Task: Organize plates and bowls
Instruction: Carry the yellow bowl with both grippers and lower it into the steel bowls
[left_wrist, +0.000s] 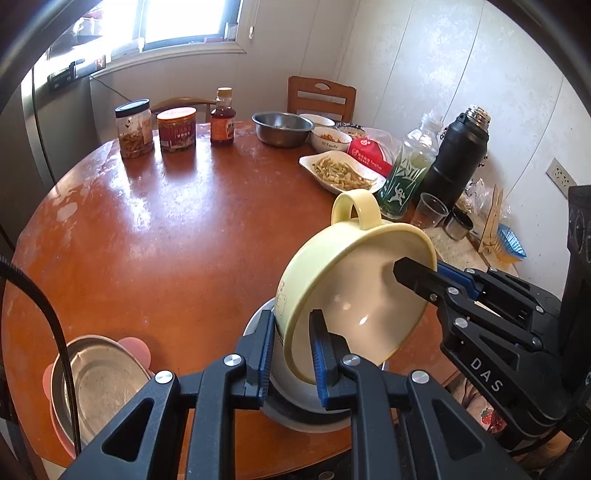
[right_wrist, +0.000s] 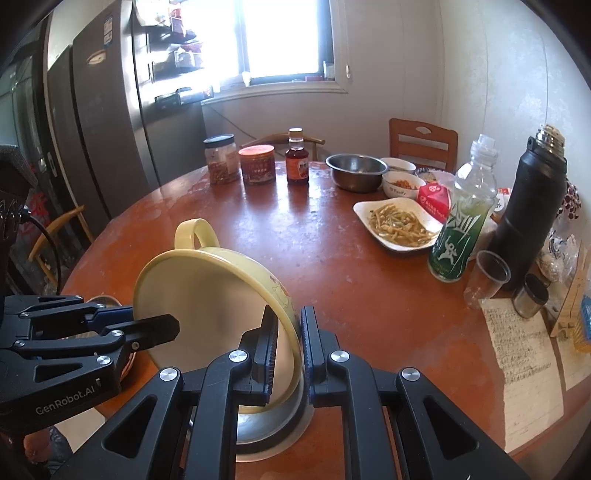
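Over the near edge of the round worktop (left_wrist: 155, 229): one yellow handled bowl (left_wrist: 325, 280), tilted steeply, loop handle uppermost, above a steel plate (right_wrist: 266, 432). Left gripper (left_wrist: 290, 354): jaws clenched on the bowl's rim, one finger inside, one outside. Right gripper (right_wrist: 290, 354): jaws likewise clamped on the opposite rim. Beside, at left: steel dish on a pink holder (left_wrist: 96, 384). Far side: three jars, steel basin (left_wrist: 282, 127), plate of food (left_wrist: 341, 171), green bottle (right_wrist: 465, 229), black flask (right_wrist: 532, 206).
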